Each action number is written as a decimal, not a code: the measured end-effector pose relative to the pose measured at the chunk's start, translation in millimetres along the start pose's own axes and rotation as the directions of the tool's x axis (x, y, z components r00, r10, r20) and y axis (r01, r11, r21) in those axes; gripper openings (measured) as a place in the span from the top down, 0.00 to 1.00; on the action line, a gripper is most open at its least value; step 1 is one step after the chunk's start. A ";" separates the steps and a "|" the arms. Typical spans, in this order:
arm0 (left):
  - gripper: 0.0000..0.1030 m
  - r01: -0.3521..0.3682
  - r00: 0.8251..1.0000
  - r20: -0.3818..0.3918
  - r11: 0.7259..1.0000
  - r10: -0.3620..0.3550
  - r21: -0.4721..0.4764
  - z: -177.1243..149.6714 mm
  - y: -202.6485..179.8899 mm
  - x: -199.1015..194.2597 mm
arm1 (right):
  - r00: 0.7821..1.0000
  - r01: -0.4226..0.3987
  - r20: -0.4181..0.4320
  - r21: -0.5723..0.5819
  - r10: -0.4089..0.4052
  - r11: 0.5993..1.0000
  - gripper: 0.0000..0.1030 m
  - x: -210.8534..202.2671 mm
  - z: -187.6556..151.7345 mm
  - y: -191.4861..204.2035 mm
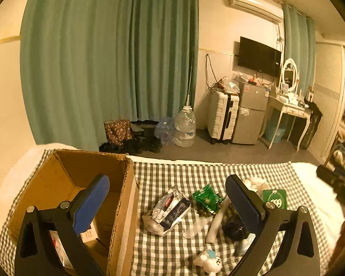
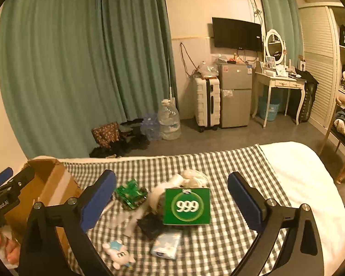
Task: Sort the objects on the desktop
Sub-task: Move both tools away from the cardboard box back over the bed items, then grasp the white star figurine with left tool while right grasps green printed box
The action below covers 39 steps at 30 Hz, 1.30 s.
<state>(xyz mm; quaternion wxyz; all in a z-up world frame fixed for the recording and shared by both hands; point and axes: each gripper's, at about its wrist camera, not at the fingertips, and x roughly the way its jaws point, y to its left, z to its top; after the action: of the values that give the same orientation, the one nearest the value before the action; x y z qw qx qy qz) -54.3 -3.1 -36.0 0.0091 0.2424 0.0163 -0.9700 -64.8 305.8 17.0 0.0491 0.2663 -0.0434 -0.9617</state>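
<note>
Both tools are seen spread to their widest. The left gripper point(image 1: 168, 197) is held with nothing between its blue pads: its left finger hangs over the open cardboard box point(image 1: 64, 184), its right finger above the clutter on the cloth, and nothing is touched. The right gripper point(image 2: 172, 197) is likewise empty and wide apart, its fingers standing to either side of the green box marked 999 point(image 2: 186, 206) without contact. No earlier picture is given, so only this stance can be told.

The surface is a bed covered by a green-and-white checked cloth point(image 1: 172, 248), with white bedding point(image 2: 306, 184) bare at the right. The cardboard box stands at the cloth's left end, and some packets are visible inside it. The things to be sorted lie in a loose cluster right of the box: a foil-wrapped packet point(image 1: 168, 209), a green snack wrapper point(image 1: 207, 197), the 999 box, a black pouch point(image 2: 149, 225), a pale blue tissue pack point(image 2: 166, 245) and a small white plush toy point(image 2: 118, 254) nearest the cameras.

Behind the bed, teal curtains point(image 1: 103, 57) fill the wall. Further right are seen a wall television point(image 2: 237, 34), a grey fridge point(image 2: 235, 95), a white suitcase point(image 2: 207, 102), a white dressing table with an oval mirror point(image 2: 279, 81), and a large water bottle point(image 1: 184, 126) on the floor.
</note>
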 end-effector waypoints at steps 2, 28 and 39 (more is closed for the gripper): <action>0.00 -0.006 1.000 -0.016 1.000 0.006 0.006 -2.1 -5.3 4.4 | 1.000 -0.006 -0.005 0.010 0.006 1.000 0.04 -0.5 0.4 -7.8; 0.00 0.034 0.982 -0.187 0.997 -0.020 0.076 -70.6 -65.0 63.4 | 0.990 0.119 -0.069 -0.014 -0.119 0.993 0.00 58.7 -29.5 -42.7; 0.00 0.025 0.945 -0.326 0.993 0.015 0.118 -108.3 -80.2 86.7 | 0.983 0.090 -0.155 -0.048 -0.097 0.995 0.00 100.8 -55.8 -37.4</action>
<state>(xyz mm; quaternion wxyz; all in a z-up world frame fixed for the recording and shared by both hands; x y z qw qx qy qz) -82.0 80.1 -170.1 -0.0111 0.3995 -0.0406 -0.9158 -124.6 327.8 -86.0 0.0125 0.3419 -0.0074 -0.9396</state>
